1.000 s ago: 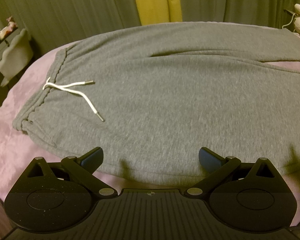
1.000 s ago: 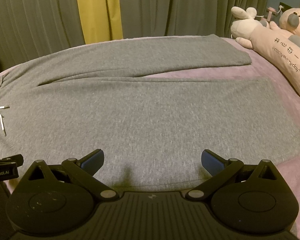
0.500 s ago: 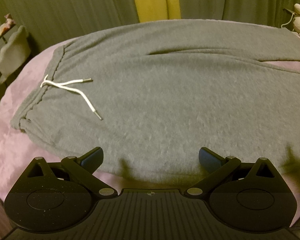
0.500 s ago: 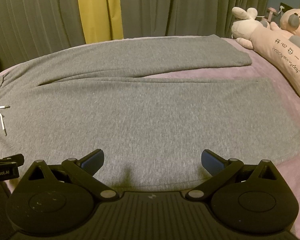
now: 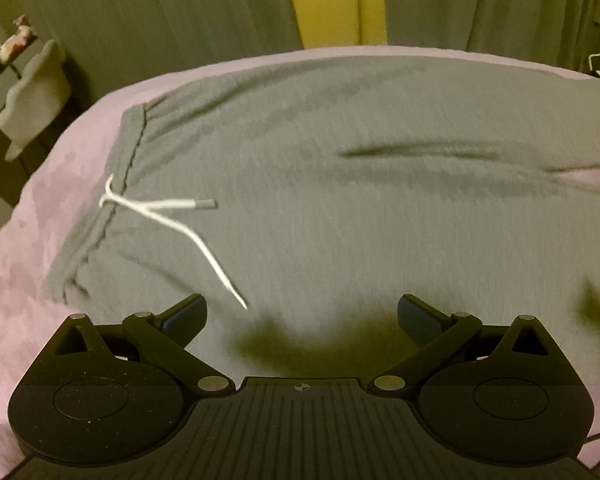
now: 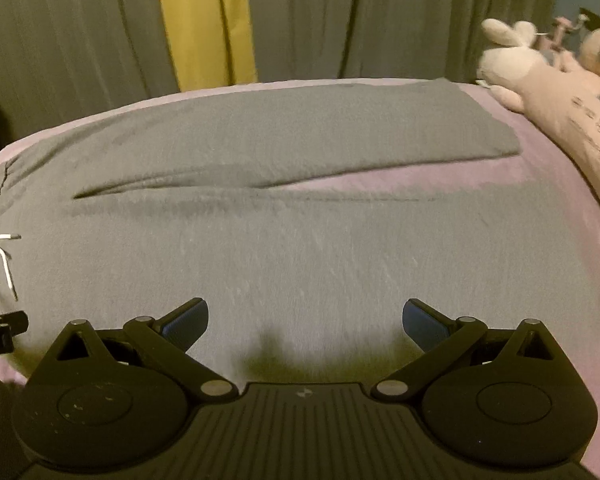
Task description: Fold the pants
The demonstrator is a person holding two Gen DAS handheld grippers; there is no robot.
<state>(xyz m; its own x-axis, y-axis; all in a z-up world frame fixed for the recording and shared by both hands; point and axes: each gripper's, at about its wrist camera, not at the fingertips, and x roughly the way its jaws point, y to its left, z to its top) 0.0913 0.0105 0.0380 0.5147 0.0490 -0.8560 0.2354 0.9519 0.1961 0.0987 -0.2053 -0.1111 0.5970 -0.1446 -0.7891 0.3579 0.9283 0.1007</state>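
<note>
Grey sweatpants (image 5: 360,220) lie spread flat on a pink bed, waistband at the left, two legs running right. A white drawstring (image 5: 172,216) trails from the waistband across the front. My left gripper (image 5: 300,314) is open, hovering low over the near hip area just right of the drawstring's tip, holding nothing. In the right wrist view the same sweatpants (image 6: 284,248) show both legs, the far leg (image 6: 340,132) ending near the plush toys. My right gripper (image 6: 306,318) is open over the near leg, empty.
The pink bedsheet (image 5: 60,184) shows left of the waistband and between the legs (image 6: 440,184). Plush toys (image 6: 548,92) lie along the bed's right side. Grey and yellow curtains (image 6: 204,24) hang behind. A pale cushion-like object (image 5: 32,96) sits off the bed's left.
Both grippers have moved forward over the pants and tilted down; the near edge of the pants has passed under the fingers. Both stay open.
</note>
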